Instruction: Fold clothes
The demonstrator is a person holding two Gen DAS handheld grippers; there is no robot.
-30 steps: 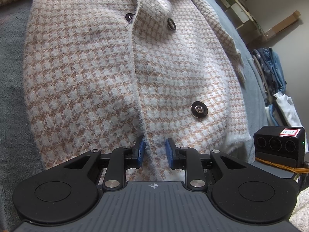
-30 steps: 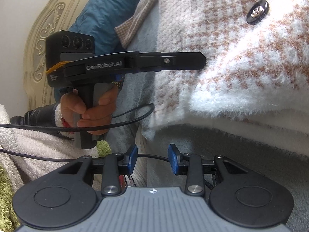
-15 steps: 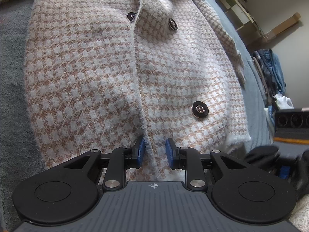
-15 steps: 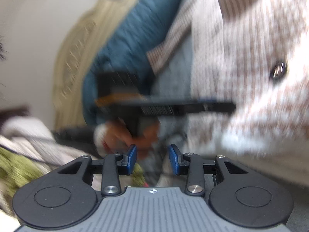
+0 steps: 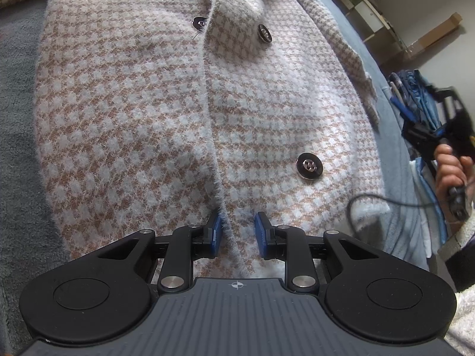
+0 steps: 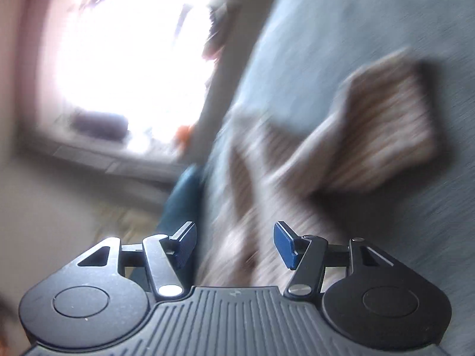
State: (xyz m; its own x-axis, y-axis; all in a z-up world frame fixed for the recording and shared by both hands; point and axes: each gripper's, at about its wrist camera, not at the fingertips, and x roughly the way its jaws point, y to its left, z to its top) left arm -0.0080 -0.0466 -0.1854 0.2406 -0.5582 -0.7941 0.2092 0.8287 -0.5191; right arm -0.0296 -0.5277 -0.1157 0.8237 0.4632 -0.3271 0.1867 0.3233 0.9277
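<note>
Right wrist view smears the coat [image 6: 386,136] to blur, jaws apart; left gripper [image 5: 236,231] jaws apart astride its hem

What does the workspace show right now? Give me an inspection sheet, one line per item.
Surface: grey-blue bedding, plush and soft, under the garment.
Job's things: checked coat lying front up and unfolded, front edges overlapped; three dark buttons show, the nearest.
Clutter: pile of blue clothes at the far right.
Grippers: left tool open, straddling the coat's front edge at the hem; right tool open, nothing between its pads, view blurred by motion.
Cables: thin black cable looping over the coat's right corner.
Surroundings: bright window, pale wall.
</note>
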